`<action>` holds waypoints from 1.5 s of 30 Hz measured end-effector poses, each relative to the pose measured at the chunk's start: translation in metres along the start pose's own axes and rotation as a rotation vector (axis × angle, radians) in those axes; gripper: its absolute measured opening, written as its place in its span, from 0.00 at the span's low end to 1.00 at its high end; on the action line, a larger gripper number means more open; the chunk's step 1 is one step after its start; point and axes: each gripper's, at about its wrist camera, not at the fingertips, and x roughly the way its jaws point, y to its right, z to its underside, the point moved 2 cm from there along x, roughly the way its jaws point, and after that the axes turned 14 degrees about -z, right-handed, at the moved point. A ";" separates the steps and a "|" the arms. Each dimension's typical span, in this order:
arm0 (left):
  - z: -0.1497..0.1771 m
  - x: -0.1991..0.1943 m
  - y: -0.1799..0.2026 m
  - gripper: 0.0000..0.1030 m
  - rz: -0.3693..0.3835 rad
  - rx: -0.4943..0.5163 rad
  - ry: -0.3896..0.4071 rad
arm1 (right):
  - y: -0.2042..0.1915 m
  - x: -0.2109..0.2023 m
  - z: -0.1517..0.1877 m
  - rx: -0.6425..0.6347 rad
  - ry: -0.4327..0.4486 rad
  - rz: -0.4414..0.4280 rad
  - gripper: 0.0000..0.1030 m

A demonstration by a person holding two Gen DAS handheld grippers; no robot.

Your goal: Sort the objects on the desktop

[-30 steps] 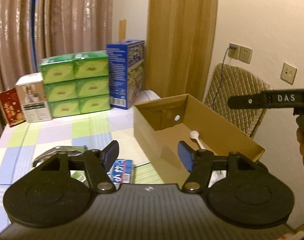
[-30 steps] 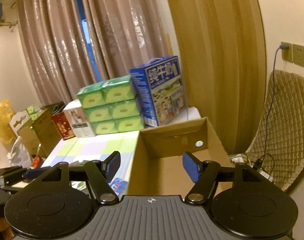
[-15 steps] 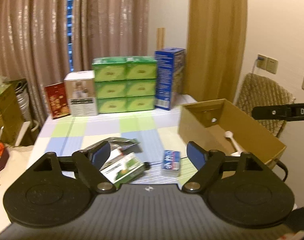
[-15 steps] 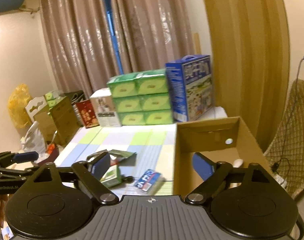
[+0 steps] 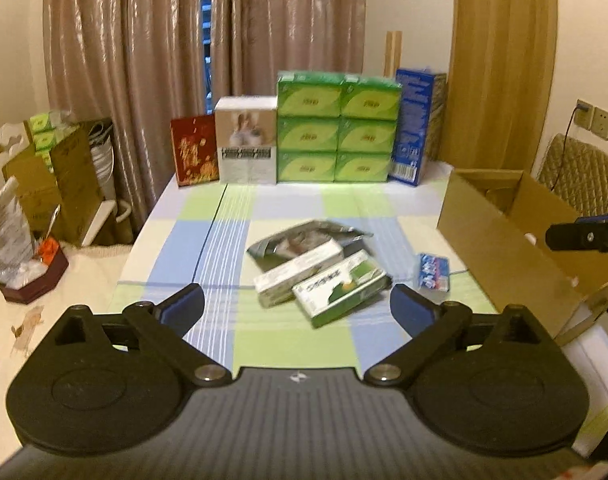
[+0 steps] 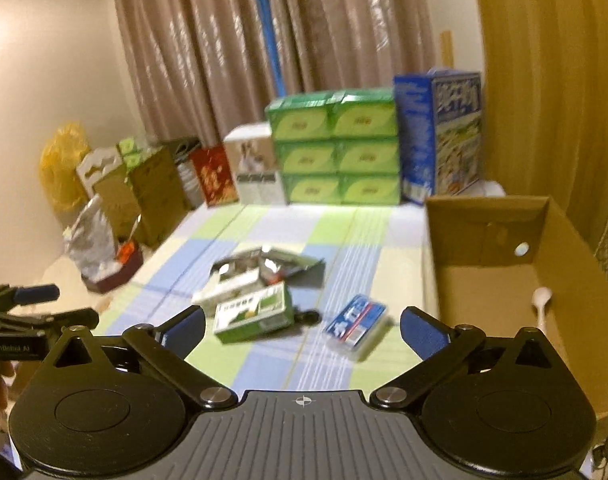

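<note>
On the checked tablecloth lie a green and white box (image 5: 340,288) (image 6: 255,314), a longer white and green box (image 5: 297,272) (image 6: 227,294) and a silver foil pouch (image 5: 304,238) (image 6: 271,264), heaped together. A small blue packet (image 5: 434,272) (image 6: 356,326) lies apart, to their right. An open cardboard box (image 5: 508,248) (image 6: 500,280) stands at the table's right side with a white spoon (image 6: 541,304) inside. My left gripper (image 5: 297,310) hangs open and empty over the near table. My right gripper (image 6: 302,330) is open too, just short of the blue packet.
Along the table's far edge stand stacked green tissue packs (image 5: 338,128), a tall blue carton (image 5: 418,126), a white box (image 5: 245,146) and a red box (image 5: 193,150). Left of the table is floor clutter with bags and cartons (image 5: 43,184). A quilted chair (image 5: 584,176) stands right.
Both grippers have swung left, away from the cardboard box, and now face the heap of items in the middle of the table. Both jaws have widened.
</note>
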 end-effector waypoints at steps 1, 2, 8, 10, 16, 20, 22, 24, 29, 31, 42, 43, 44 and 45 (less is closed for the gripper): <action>0.005 0.005 -0.002 0.97 -0.002 -0.003 -0.008 | 0.000 0.007 0.005 0.001 -0.013 -0.001 0.98; 0.009 0.009 -0.003 0.97 -0.004 -0.006 -0.018 | 0.001 0.013 0.010 0.008 -0.025 -0.003 0.98; 0.030 0.047 -0.001 0.98 0.013 -0.012 -0.075 | 0.010 0.049 0.032 0.035 -0.074 0.005 0.98; 0.034 0.060 0.001 0.98 0.019 -0.010 -0.088 | 0.014 0.059 0.037 0.035 -0.081 0.012 0.98; 0.030 0.095 0.002 0.98 0.042 -0.019 -0.102 | 0.026 0.089 0.040 0.030 -0.092 0.039 0.98; 0.022 0.120 0.004 0.98 0.073 -0.038 -0.118 | 0.036 0.110 0.039 0.044 -0.102 0.038 0.98; 0.018 0.130 0.007 0.98 0.083 -0.030 -0.115 | 0.042 0.121 0.038 0.051 -0.109 0.040 0.98; 0.017 0.142 0.010 0.97 0.077 -0.016 -0.120 | 0.044 0.129 0.036 0.050 -0.115 0.047 0.98; 0.020 0.166 0.024 0.97 0.110 0.078 -0.148 | 0.051 0.146 0.035 0.005 -0.153 0.095 0.98; 0.023 0.174 0.031 0.96 0.140 0.128 -0.150 | 0.058 0.151 0.036 0.028 -0.169 0.093 0.98; 0.033 0.208 0.051 0.86 0.266 0.196 -0.158 | 0.075 0.159 0.036 0.074 -0.216 0.089 0.93; 0.033 0.210 0.053 0.86 0.266 0.209 -0.153 | 0.075 0.159 0.036 0.076 -0.218 0.088 0.92; 0.033 0.213 0.055 0.86 0.266 0.218 -0.149 | 0.076 0.160 0.036 0.079 -0.218 0.088 0.92; 0.032 0.215 0.056 0.86 0.264 0.222 -0.145 | 0.077 0.161 0.036 0.080 -0.218 0.088 0.91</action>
